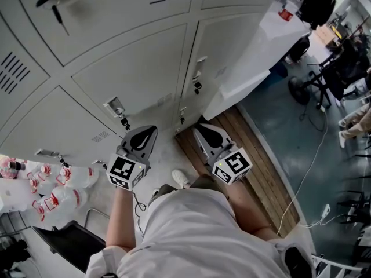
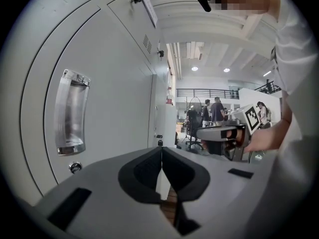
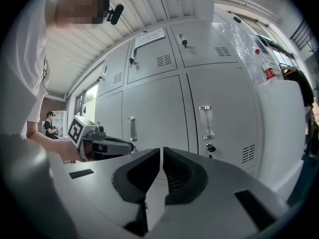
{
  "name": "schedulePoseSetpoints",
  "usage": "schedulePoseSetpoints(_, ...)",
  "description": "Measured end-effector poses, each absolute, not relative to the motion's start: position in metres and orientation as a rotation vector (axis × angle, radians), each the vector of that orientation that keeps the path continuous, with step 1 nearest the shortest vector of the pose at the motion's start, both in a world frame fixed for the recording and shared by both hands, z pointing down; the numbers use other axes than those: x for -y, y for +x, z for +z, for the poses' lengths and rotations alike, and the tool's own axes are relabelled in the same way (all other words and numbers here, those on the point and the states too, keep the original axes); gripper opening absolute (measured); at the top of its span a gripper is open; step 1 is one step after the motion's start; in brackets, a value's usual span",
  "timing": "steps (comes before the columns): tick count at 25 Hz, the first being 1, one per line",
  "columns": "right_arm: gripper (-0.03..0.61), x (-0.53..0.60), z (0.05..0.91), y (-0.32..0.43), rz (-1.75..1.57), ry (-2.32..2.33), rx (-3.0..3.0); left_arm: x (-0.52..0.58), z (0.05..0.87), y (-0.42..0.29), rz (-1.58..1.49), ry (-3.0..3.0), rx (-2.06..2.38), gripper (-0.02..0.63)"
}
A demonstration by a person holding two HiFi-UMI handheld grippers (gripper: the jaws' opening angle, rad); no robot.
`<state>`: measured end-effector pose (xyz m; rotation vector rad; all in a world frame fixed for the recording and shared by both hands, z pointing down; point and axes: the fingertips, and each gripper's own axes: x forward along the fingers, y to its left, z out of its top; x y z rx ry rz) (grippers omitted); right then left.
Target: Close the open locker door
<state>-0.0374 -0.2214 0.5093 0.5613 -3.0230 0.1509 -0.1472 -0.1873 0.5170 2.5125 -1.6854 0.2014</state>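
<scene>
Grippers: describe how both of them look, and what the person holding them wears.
The left gripper and right gripper match: light grey shells tapering to two jaws lined with black pads. At the rear each carries a white cube with black square markers: left cube, right cube. The person wears a white short-sleeved shirt.
</scene>
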Motion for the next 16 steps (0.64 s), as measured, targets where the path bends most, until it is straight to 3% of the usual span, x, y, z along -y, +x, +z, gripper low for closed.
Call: schedulePoseSetpoints(16, 0.011, 0.2279, 0.5127, -0.0468, 0.167, 0.543, 3.025, 0.1927, 0.5171, -0.1545, 0.199, 2.501, 1.691, 0.003)
